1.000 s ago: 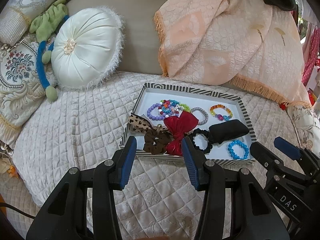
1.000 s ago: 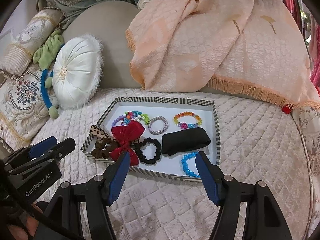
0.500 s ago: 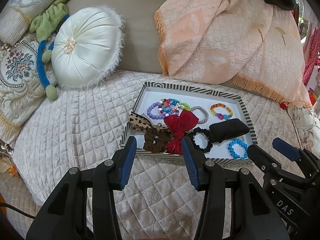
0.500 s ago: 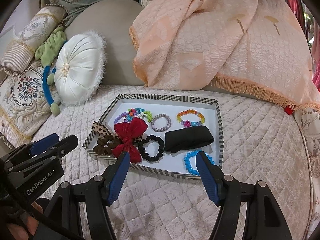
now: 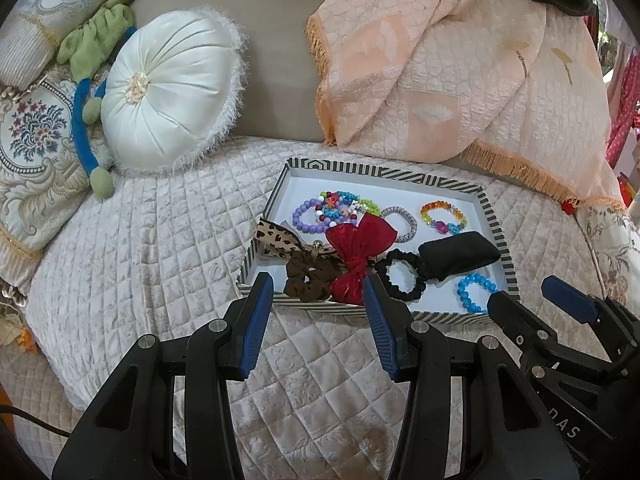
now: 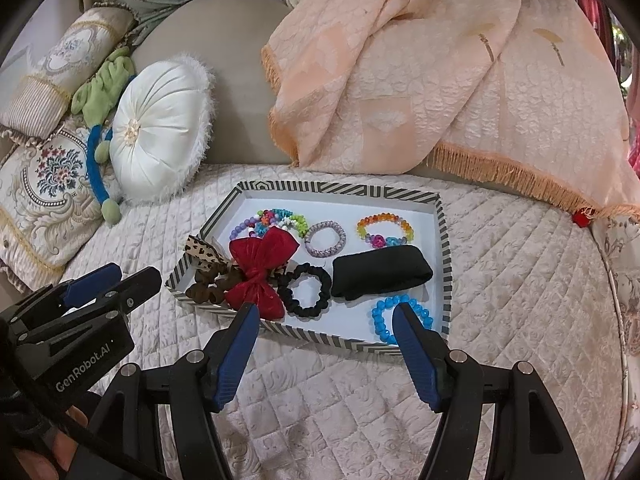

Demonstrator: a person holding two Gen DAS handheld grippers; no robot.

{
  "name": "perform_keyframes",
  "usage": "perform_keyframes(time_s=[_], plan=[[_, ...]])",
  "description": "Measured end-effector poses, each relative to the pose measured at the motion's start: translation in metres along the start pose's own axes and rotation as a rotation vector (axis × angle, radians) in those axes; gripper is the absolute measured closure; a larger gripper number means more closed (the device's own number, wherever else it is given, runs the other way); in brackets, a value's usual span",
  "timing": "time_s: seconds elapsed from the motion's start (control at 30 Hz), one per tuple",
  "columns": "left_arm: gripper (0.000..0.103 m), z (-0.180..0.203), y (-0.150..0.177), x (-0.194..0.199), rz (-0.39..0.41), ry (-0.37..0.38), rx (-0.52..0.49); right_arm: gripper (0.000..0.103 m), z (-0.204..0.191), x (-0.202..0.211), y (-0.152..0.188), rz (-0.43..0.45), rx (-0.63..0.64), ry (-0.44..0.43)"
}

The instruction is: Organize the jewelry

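Note:
A striped tray (image 5: 494,216) (image 6: 444,236) lies on the quilted bed. It holds a red bow (image 5: 360,248) (image 6: 262,268), a leopard bow (image 5: 278,238), a brown scrunchie (image 5: 308,280), a black scrunchie (image 6: 306,290), a black cloth roll (image 6: 380,272), a blue bead bracelet (image 6: 400,316), and several other bead bracelets (image 6: 384,230). My left gripper (image 5: 318,296) is open and empty, just short of the tray's near rim before the red bow. My right gripper (image 6: 326,322) is open and empty at the near rim by the blue bracelet.
A round white cushion (image 5: 168,92), a green and blue plush (image 5: 92,80) and embroidered pillows (image 5: 32,148) lie at the left. A peach fringed throw (image 6: 440,80) drapes the headboard behind the tray. Quilted bedspread (image 6: 520,280) surrounds the tray.
Both grippers have eased slightly back and upward from the tray, so it sits a little lower and nearer in the right view. The jaws stayed open. Nothing in the tray moved.

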State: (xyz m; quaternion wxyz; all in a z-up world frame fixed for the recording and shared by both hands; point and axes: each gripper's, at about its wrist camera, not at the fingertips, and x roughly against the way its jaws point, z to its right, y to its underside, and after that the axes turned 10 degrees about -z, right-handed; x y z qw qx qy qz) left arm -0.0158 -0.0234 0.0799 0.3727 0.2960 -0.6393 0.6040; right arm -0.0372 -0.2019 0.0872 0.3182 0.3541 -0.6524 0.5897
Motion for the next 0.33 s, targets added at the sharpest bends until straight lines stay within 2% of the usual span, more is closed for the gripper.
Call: perform_keyframes(time_s=[0.2,0.33], plan=[[0.057,-0.001,-0.001,-0.005,-0.007,0.013,0.01,0.036,0.003,-0.006,0.001,-0.014,-0.001,-0.005],[0.057,0.001,-0.003,-0.008,-0.013,0.005,0.006,0.036,0.022,-0.008,0.003,-0.013,-0.02,0.013]])
